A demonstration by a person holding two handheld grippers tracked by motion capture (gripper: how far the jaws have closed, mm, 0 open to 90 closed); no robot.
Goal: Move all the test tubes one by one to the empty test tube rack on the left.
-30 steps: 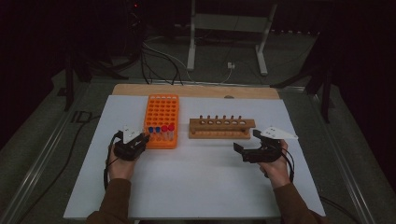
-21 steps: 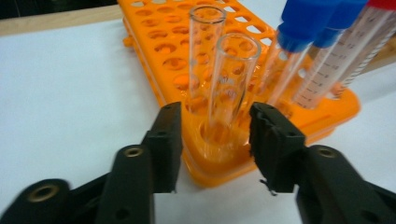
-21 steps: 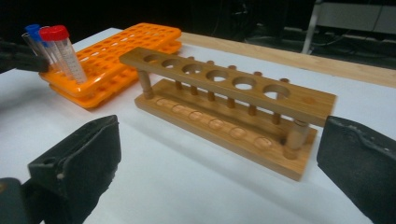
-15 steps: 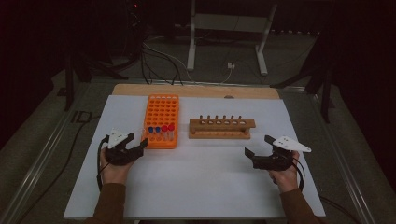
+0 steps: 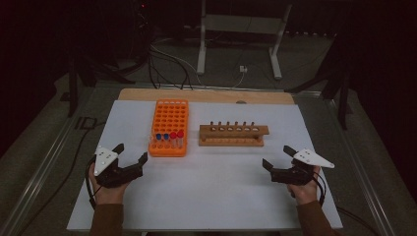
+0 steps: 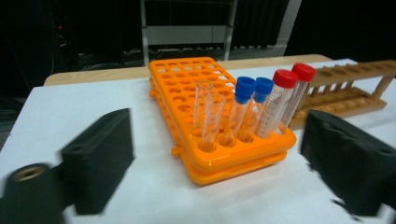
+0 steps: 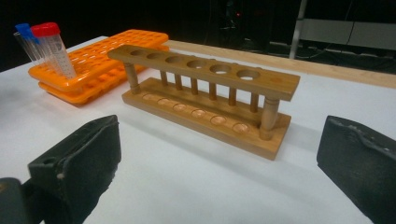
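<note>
- Since earlier, my left claw [image 5: 131, 154] backed off the orange tube rack [image 5: 169, 127]; its jaws have just been opening, nothing between them.
- Right claw [image 5: 278, 157] wide, empty, near wooden rack [image 5: 234, 134].
- Both racks mid-worktop [image 5: 211, 196].

Glossy orange plastic rack [image 6: 219, 154]; matt wooden rack [image 7: 210, 100]

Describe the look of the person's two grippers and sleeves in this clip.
Both the left gripper and the right gripper have black bodies and blocky black jaws, a pale three-cornered plate on top and a dark trailing cable. The person wears brown sleeves.
</note>
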